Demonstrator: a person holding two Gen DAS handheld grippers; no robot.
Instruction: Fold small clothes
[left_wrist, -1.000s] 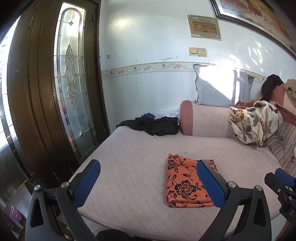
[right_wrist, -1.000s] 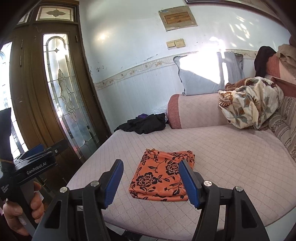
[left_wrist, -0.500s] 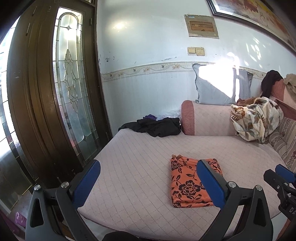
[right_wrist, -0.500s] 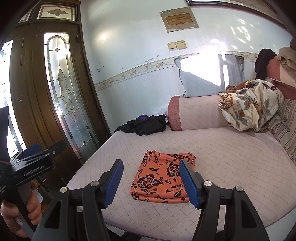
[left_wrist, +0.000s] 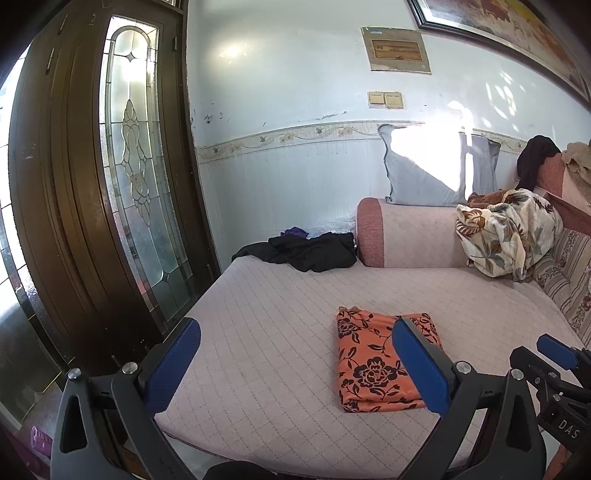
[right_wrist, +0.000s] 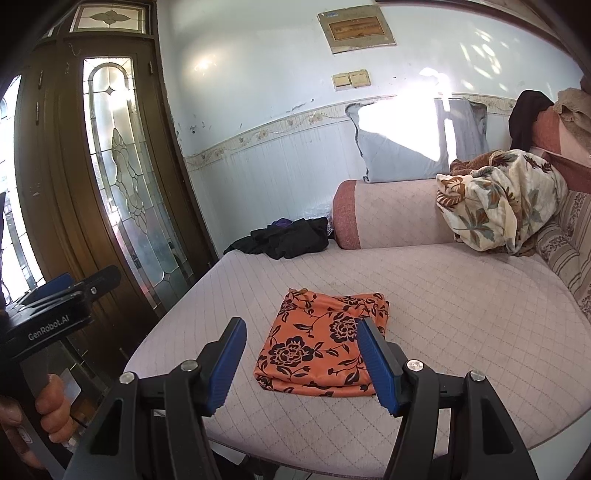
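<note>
Door: we see a dark wooden door (right_wrist: 122, 184) with leaded glass at the far left.
Left gripper (left_wrist: 295, 363): we hold it released, blue pads wide apart, nothing between them, above the sofa's front edge.
Black clothes (right_wrist: 288, 240): heaped at the sofa seat's (right_wrist: 461, 295) back left corner.
Folded garment (right_wrist: 321, 347): our orange floral piece lies flat near the seat's front edge.
Right gripper (right_wrist: 301, 363): released, empty, just short of the garment.
Blanket (right_wrist: 498, 199): floral, bunched at the back right.
</note>
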